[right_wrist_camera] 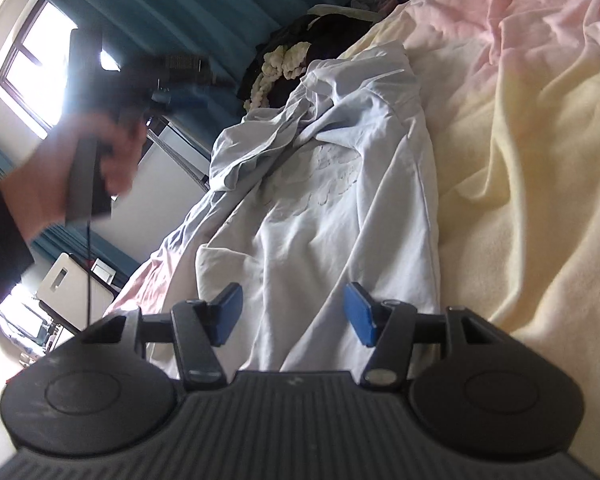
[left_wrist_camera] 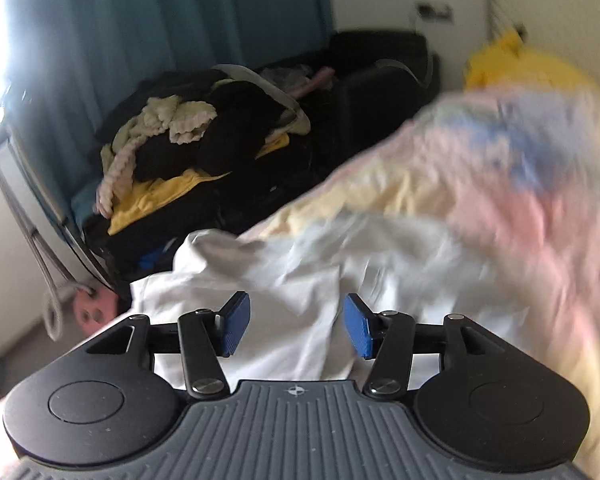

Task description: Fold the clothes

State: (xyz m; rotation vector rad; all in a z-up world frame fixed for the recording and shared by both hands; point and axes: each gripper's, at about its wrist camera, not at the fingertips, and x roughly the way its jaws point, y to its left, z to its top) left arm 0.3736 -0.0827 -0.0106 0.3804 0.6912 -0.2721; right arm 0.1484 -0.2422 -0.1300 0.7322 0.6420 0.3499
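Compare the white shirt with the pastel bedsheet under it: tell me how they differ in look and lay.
The white shirt is a single pale colour with a faint printed design; the pastel bedsheet runs through yellow, pink and blue patches. The shirt lies bunched and creased on top, its upper part crumpled; the bedsheet spreads wide beneath it. Both are wrinkled soft cloth, and neither gripper, left or right, holds either.

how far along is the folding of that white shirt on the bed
Nothing looks folded yet. The white shirt lies crumpled on the bedspread. Left gripper and right gripper both have open jaws, holding nothing. All folding remains.
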